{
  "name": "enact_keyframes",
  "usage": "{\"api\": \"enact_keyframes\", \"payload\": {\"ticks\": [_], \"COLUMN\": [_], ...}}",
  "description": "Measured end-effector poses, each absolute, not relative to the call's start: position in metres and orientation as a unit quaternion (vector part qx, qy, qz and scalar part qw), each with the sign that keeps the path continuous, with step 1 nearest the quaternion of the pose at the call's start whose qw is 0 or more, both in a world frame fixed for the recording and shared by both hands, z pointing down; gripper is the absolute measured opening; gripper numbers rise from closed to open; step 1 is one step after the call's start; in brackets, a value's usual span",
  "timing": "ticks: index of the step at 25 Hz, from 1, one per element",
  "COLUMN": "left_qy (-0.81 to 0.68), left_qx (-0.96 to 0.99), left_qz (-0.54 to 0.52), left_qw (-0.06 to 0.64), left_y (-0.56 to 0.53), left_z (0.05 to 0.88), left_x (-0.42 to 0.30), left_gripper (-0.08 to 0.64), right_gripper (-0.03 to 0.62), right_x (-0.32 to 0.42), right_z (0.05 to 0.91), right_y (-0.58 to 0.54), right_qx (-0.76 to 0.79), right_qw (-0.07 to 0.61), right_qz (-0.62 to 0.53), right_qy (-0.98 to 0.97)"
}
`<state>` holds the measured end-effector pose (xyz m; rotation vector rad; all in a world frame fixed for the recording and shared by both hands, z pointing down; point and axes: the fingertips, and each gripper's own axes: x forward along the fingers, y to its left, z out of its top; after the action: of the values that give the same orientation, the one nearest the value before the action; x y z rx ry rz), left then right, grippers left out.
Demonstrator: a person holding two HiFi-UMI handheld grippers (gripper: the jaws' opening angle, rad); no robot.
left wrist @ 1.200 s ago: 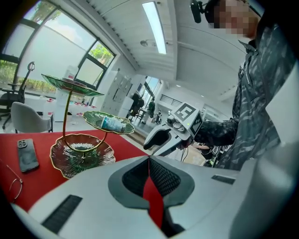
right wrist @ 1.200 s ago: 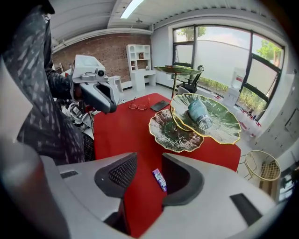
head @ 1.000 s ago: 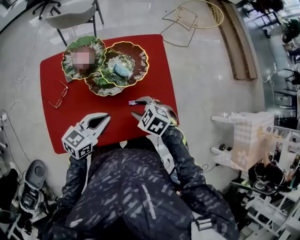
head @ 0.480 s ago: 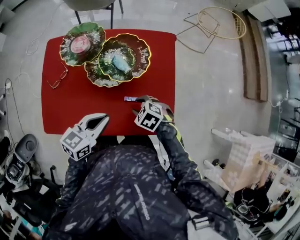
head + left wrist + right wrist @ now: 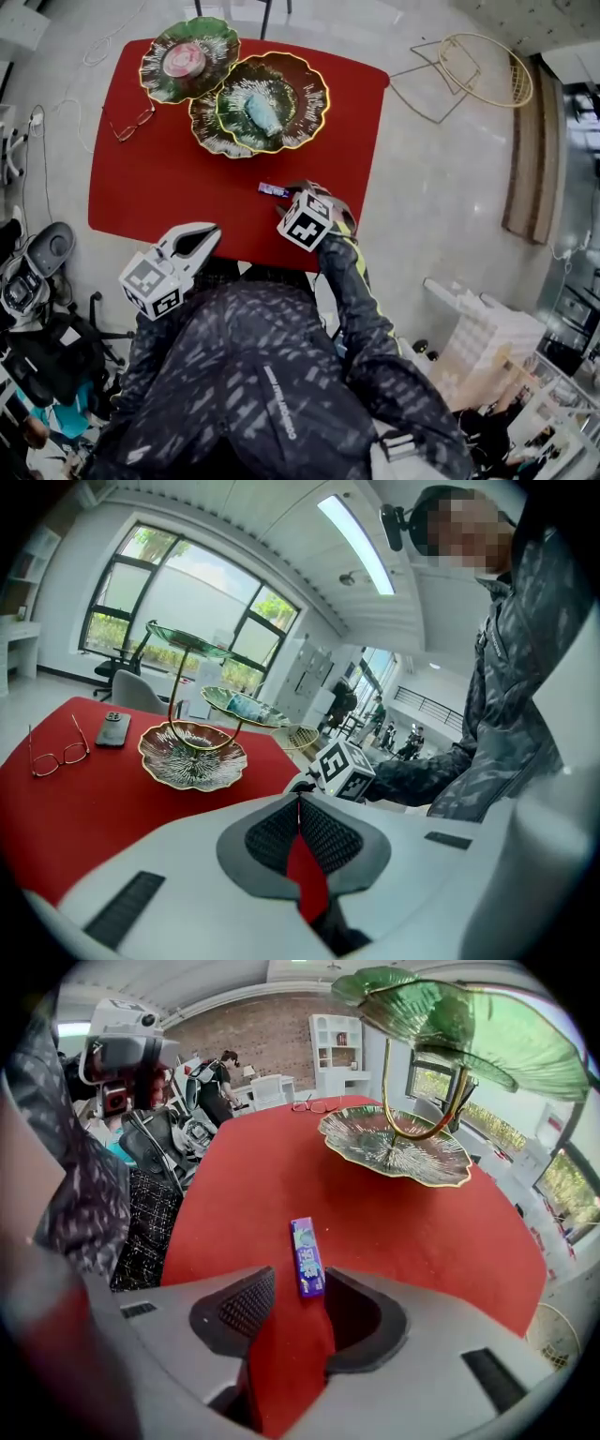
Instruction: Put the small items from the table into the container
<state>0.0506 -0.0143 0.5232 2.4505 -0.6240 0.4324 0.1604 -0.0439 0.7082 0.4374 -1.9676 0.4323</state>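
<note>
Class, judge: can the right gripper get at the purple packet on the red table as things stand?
Probably yes: the right gripper is open, the purple packet lies just ahead, nothing blocks the way.

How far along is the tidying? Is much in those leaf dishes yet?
Done, it seems: a pink item and a teal item lie in the leaf dishes. In hand: the right gripper is open over a purple pack, not gripping it. To go: that pack, perhaps the glasses and a phone.
</note>
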Motion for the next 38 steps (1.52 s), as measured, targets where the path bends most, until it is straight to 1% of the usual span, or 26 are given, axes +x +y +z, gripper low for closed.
{"api": "enact_keyframes", "payload": {"ticks": [11, 17, 22, 29, 38], "left_qy": [-0.26, -0.265, -0.253, -0.247, -0.242], "left_qx": [0.91, 0.908, 0.913, 0.919, 0.927], "left_qz": [0.161, 0.154, 0.152, 0.148, 0.138], "left_qw": [0.281, 0.286, 0.281, 0.27, 0.25], "left_y": [-0.005, 0.0, 0.002, 0.001, -0.01], "left_z": [0.515, 0.513, 0.511, 0.505, 0.495], "left_x": [0.053, 0.052, 0.059, 0.062, 0.065], "left_gripper": [0.011, 0.012, 0.011, 0.011, 0.011], "right_gripper": [0.153, 0.152, 0.106, 0.099, 0.098], "right_x": [0.161, 0.161, 0.158, 0.162, 0.16], "right_z": [0.727, 0.729, 0.729, 0.726, 0.693], "right_y": [-0.049, -0.05, -0.046, -0.046, -0.049], "right_qx": [0.171, 0.179, 0.181, 0.207, 0.243], "right_qw": [0.529, 0.523, 0.515, 0.512, 0.462], "right_qz": [0.136, 0.14, 0.147, 0.149, 0.189], "right_qy": [-0.82, -0.822, -0.825, -0.82, -0.832]}}
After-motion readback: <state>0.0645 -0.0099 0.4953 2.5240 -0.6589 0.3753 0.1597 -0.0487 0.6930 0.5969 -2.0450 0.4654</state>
